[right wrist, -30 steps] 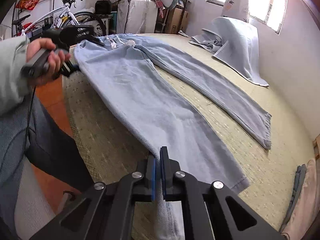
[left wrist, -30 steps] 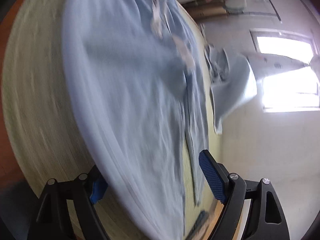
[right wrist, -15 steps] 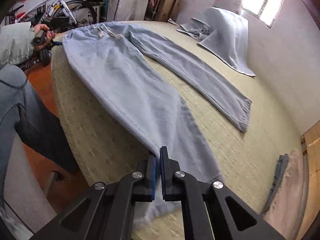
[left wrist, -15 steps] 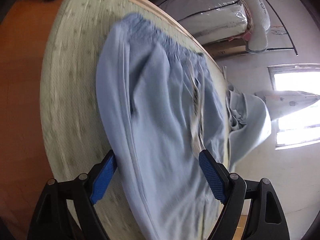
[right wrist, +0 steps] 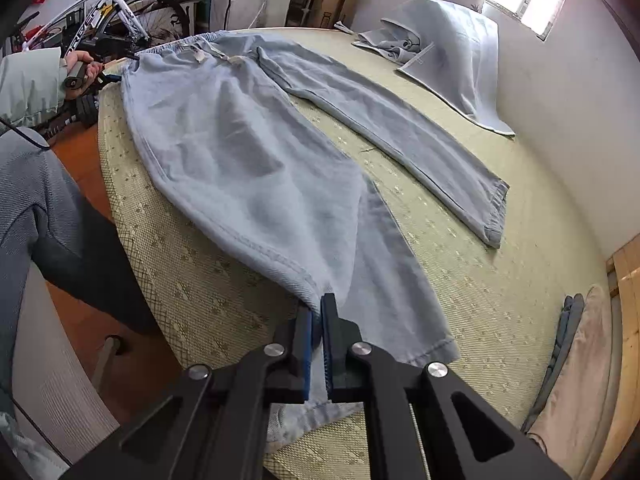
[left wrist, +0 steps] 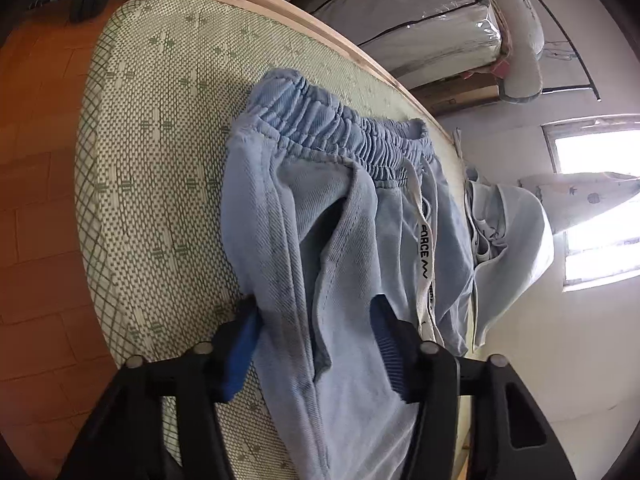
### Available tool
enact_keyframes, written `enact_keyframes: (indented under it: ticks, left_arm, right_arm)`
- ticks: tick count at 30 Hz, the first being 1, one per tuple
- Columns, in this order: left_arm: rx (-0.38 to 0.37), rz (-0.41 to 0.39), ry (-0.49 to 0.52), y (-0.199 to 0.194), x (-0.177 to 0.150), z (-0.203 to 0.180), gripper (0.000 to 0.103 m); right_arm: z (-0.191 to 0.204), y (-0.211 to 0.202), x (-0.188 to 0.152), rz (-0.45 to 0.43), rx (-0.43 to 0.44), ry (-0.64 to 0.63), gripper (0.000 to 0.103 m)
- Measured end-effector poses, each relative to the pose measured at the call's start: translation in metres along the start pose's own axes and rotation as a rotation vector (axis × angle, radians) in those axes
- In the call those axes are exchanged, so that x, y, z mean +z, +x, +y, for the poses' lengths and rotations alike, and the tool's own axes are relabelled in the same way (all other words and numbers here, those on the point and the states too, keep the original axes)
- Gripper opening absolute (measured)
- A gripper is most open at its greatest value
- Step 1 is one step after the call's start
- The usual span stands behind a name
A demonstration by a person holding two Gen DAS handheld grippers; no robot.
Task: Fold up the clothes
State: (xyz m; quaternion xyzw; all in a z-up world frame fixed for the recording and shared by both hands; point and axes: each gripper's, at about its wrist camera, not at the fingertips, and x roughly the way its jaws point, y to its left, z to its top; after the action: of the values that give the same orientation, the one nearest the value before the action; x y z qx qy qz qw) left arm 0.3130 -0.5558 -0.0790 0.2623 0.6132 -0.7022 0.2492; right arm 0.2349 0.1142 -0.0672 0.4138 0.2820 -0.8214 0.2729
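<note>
Light blue trousers [right wrist: 256,168] lie spread on a woven green mat [right wrist: 192,280], waistband far, two legs toward me. My right gripper [right wrist: 318,320] is shut on the outer side seam of the near leg, low down near the hem. In the left wrist view the elastic waistband [left wrist: 340,120] and white drawstring [left wrist: 424,248] show close up. My left gripper [left wrist: 316,320] is open, its blue pads either side of the trousers' side seam [left wrist: 288,280] by the pocket. The left gripper also shows in the right wrist view [right wrist: 80,76], held in a hand at the waistband corner.
A second light blue garment [right wrist: 452,48] lies heaped at the mat's far right by the wall. A bicycle [right wrist: 112,12] and wrapped bundles stand behind. Folded cloths [right wrist: 576,360] lie at the right edge. The person's legs [right wrist: 40,208] and orange floor are left of the mat.
My left gripper has slid up the side of the trousers to the waistband area and its jaws have narrowed around the seam. My right gripper stays shut on the leg seam.
</note>
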Motion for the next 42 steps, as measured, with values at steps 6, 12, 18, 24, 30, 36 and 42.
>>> enact_keyframes:
  ticks: [6, 12, 18, 24, 30, 36, 42]
  left_arm:
    - [0.074, 0.018, 0.023, 0.001, 0.004, 0.002, 0.012]
    - [0.034, -0.027, 0.037, -0.014, 0.007, -0.006, 0.010]
    - [-0.037, -0.046, 0.064, -0.037, 0.016, -0.035, 0.010]
    - [-0.066, -0.048, 0.104, -0.055, 0.024, -0.069, 0.010]
    - [-0.079, -0.067, 0.134, -0.065, 0.031, -0.107, 0.010]
    - [-0.073, -0.083, 0.144, -0.067, 0.039, -0.124, 0.009]
    - [-0.070, -0.087, 0.142, -0.065, 0.043, -0.129, 0.009]
  right_arm:
    - [0.007, 0.005, 0.002, 0.024, -0.010, 0.001, 0.006]
    - [0.025, 0.012, -0.002, 0.054, -0.046, -0.043, 0.036]
    - [0.040, 0.013, -0.016, 0.085, -0.113, -0.108, 0.047]
    - [0.047, 0.018, -0.030, 0.120, -0.123, -0.102, 0.050]
    - [0.073, 0.034, -0.046, 0.154, -0.127, -0.119, 0.051]
    - [0.079, 0.049, -0.073, 0.167, -0.263, -0.201, 0.052]
    - [0.060, 0.044, -0.095, 0.192, -0.377, -0.223, 0.052]
